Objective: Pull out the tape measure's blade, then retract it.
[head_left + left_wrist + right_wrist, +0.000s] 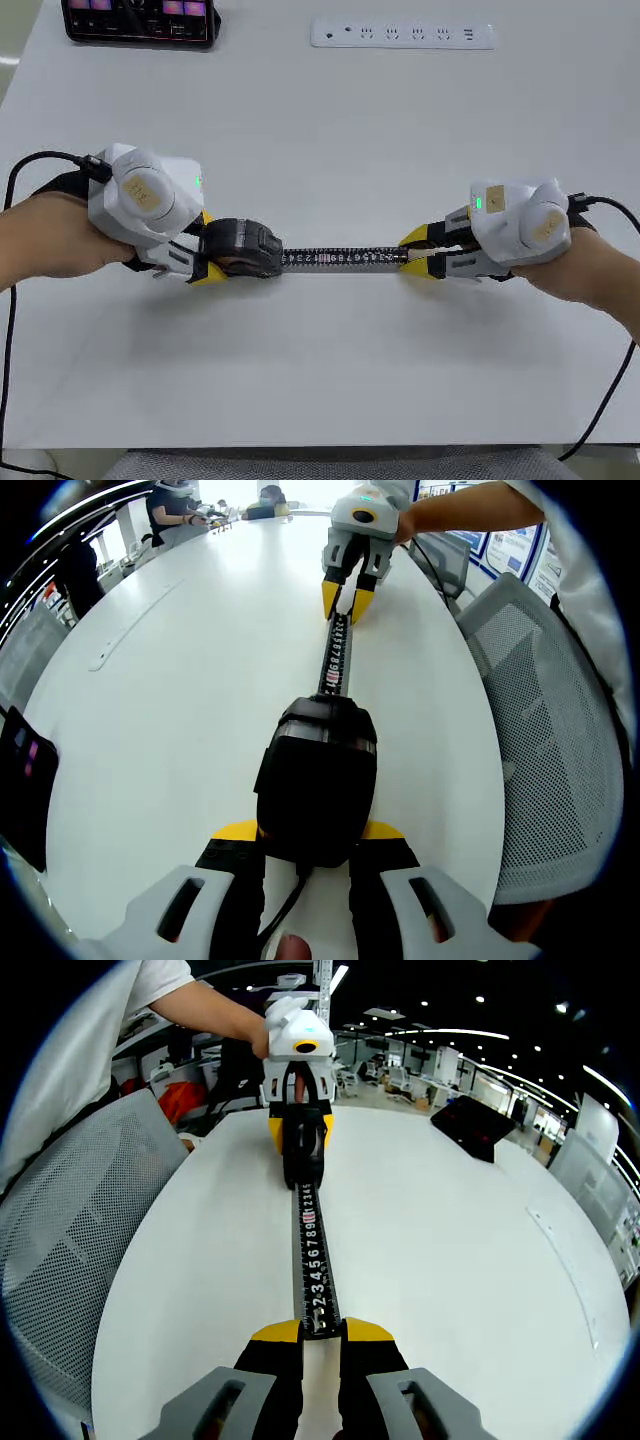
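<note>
The jaws of the left gripper (310, 832) are clamped on the sides of the black tape measure (318, 780). Its mouth is pointed toward the other gripper, so that the body is anchored low over the bench (320, 120) while the pull is taken. The jaws of the right gripper (322, 1332) are closed together on the free end of the blade (314, 1260), the lowest numbers being read just ahead of the yellow tips. Between the two, a short run of blade is stretched straight and flat, close over the bench; whether it touches the surface cannot be told. The grippers are set facing one another along a single line, which is judged to be deliberate: by a straight pull the blade can be slid from the mouth without being twisted or buckled. As only a short length is exposed, the pulling-out step is judged to be in hand, with retraction not yet done; a controlled return would be needed so that the blade is not snapped back. Farther off, a white power strip (402, 33) and a dark device with lit pads (140, 18) are seen at the far edge, well apart from the work.
</note>
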{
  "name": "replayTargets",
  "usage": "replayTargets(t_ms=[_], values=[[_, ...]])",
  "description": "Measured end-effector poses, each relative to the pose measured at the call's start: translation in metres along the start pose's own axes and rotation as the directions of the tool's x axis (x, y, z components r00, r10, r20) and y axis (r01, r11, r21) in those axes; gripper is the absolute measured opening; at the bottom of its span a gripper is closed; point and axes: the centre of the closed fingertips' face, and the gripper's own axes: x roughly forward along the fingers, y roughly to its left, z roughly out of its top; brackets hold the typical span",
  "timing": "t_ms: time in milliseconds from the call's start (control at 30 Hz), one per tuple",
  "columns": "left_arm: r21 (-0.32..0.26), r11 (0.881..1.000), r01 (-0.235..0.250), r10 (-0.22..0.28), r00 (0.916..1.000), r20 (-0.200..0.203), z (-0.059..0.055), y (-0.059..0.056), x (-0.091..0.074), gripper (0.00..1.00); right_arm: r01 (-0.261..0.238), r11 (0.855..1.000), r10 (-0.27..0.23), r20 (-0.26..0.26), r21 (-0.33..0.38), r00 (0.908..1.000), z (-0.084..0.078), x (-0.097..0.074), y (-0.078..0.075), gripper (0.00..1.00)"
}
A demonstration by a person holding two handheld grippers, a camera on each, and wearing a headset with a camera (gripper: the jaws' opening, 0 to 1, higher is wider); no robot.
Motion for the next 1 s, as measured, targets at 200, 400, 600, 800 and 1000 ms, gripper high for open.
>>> replayTargets(t_ms=[200, 400, 600, 800, 1000], values=[[0.001, 1.000, 0.001, -0.001, 1.0000, -0.002, 0.000, 0.000, 0.000, 0.27, 0.004, 1.000, -0.004, -0.013, 0.002, 0.9999, -0.005, -0.005, -0.001, 0.09], [0.004, 1.000, 0.001, -0.001, 1.0000, -0.003, 0.000, 0.000, 0.001, 0.27, 0.006, 1.000, -0.006, -0.024, 0.007, 0.9997, -0.011, -0.009, -0.001, 0.09], [0.006, 1.000, 0.002, -0.002, 1.0000, -0.004, 0.000, 0.000, 0.001, 0.27, 0.011, 1.000, -0.011, -0.036, 0.010, 0.9993, -0.016, -0.014, -0.002, 0.09], [0.008, 1.000, 0.001, -0.001, 1.0000, -0.005, 0.001, 0.000, 0.001, 0.27, 0.013, 1.000, -0.012, -0.044, 0.020, 0.9990, -0.021, -0.019, -0.002, 0.09], [0.006, 1.000, 0.003, -0.003, 1.0000, -0.009, 0.001, 0.000, 0.001, 0.27, 0.015, 1.000, -0.013, -0.058, 0.024, 0.9982, -0.027, -0.025, -0.002, 0.09]])
